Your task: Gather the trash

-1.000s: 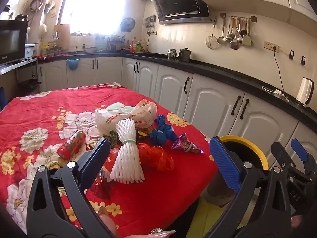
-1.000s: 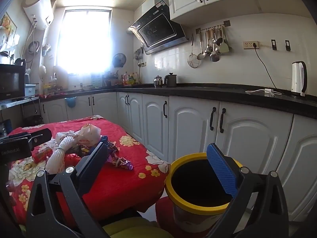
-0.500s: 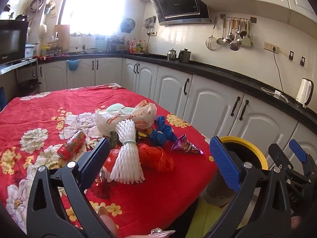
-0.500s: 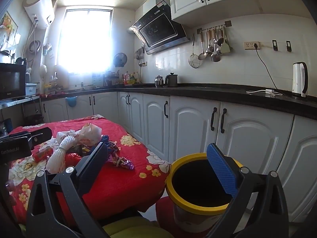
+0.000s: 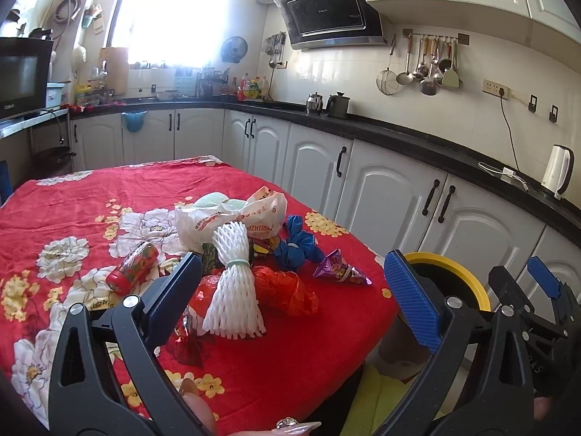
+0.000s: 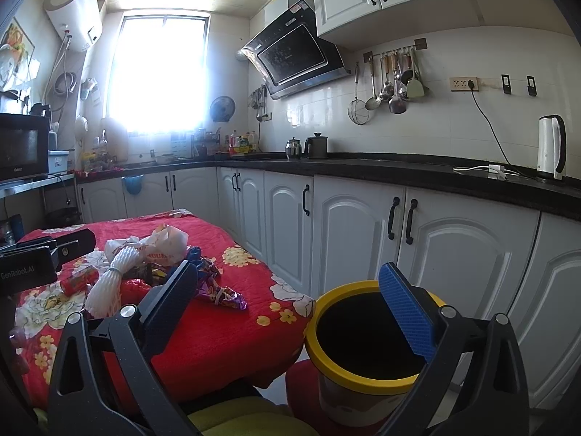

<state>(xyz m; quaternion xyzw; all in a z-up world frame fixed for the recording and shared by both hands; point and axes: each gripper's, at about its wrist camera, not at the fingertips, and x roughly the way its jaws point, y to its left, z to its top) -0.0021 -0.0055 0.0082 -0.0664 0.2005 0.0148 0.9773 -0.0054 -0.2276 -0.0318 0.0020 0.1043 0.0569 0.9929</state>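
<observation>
Right gripper (image 6: 287,305) slightly lower, toward the bin (image 6: 366,330).

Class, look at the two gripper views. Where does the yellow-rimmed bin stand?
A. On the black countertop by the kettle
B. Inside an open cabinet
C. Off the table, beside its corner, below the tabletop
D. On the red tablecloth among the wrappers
C: the yellow-rimmed bin stands lower than the red tablecloth, just past the table's corner, in front of the shut white cabinets.

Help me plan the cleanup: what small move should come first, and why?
Probably ease the open left gripper down onto the white foam net: it lies nearest, atop the pile, and the bin gapes empty beside the table.
</observation>
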